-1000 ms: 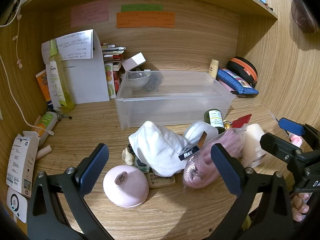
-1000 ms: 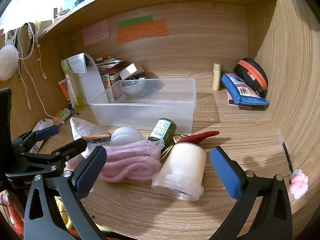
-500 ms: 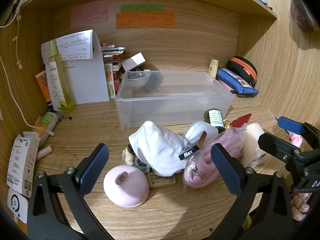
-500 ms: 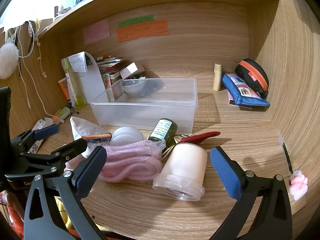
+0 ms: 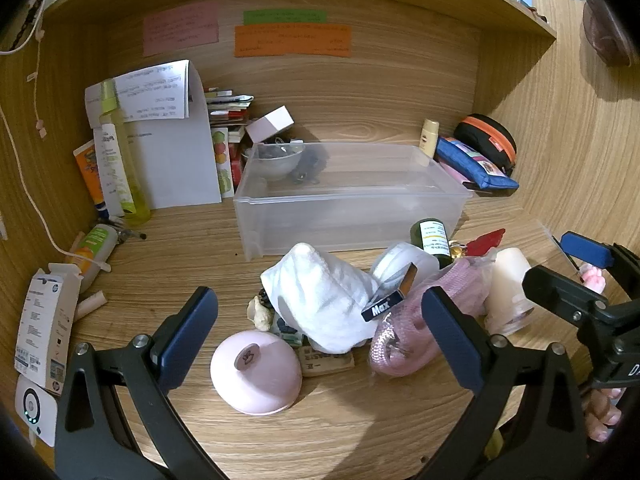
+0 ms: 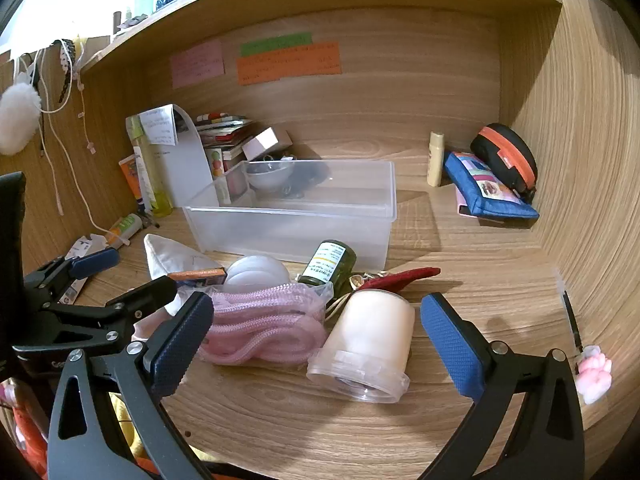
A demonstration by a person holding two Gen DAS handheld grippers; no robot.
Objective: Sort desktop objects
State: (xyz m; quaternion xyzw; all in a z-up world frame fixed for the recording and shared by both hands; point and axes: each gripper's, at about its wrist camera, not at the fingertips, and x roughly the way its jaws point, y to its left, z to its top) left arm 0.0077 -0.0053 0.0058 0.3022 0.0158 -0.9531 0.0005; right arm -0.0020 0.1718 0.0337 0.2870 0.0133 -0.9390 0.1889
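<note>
A clear plastic bin (image 5: 352, 216) (image 6: 296, 224) stands mid-desk with a small bowl (image 5: 276, 158) in its back left corner. In front of it lies a heap: a white cloth (image 5: 320, 296), a pink upturned bowl (image 5: 256, 376), a bagged pink rope (image 6: 264, 320) (image 5: 408, 328), a green bottle (image 6: 330, 266) (image 5: 432, 236), and a cream candle jar (image 6: 368, 340) (image 5: 506, 288) on its side. My left gripper (image 5: 320, 336) hovers open above the heap. My right gripper (image 6: 316, 340) is open, its fingers either side of the candle jar and rope, touching neither.
Papers, a yellow spray bottle (image 5: 120, 172) and tubes stand at the back left. A blue pouch (image 6: 488, 188) and a black-orange case (image 6: 506, 156) lie at the back right. A white carton (image 5: 46, 320) sits at the left edge. A pink paw pen (image 6: 594, 372) lies far right.
Almost nothing differs; the right gripper has edged slightly forward towards the candle jar. Both grippers stay open.
</note>
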